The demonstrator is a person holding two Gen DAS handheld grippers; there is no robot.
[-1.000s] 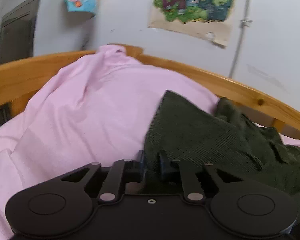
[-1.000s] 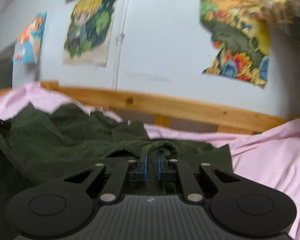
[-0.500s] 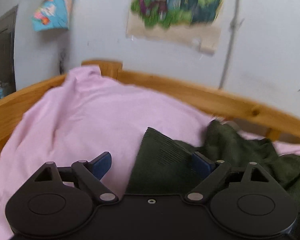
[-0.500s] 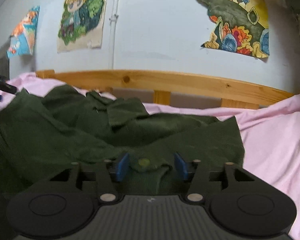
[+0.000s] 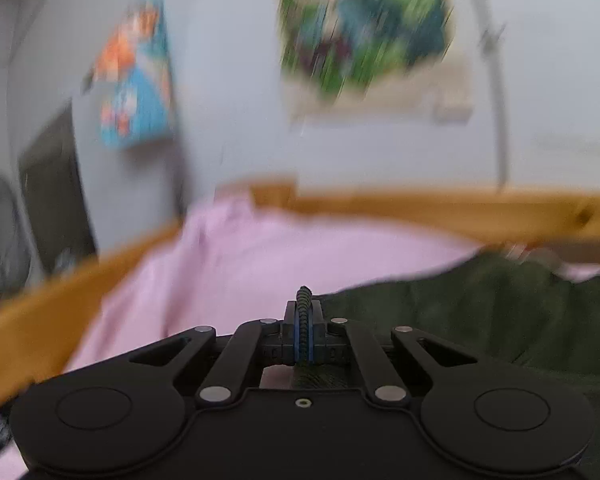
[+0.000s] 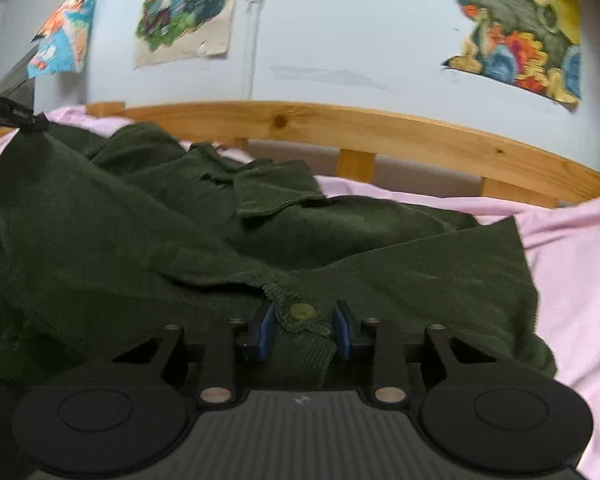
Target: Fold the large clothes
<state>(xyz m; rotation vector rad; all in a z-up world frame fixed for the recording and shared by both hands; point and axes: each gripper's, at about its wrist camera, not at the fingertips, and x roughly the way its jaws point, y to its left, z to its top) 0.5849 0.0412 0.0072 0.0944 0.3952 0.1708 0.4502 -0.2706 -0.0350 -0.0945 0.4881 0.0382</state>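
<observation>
Your left hand-held gripper (image 5: 302, 330) has just closed, clamped on the green corduroy shirt (image 6: 148, 224), while your right hand-held gripper (image 6: 304, 326), jaws apart and just narrowing, straddles its buttoned edge on the pink-sheeted bed (image 6: 572, 264).

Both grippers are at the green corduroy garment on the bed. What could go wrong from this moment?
1. The left gripper pinches only a thin edge of the green corduroy garment; it may slip out on a pull.
2. The right gripper, closing, straddles the button; the pads may clamp the button, not the cloth.
3. The pink sheet could get dragged along.
</observation>
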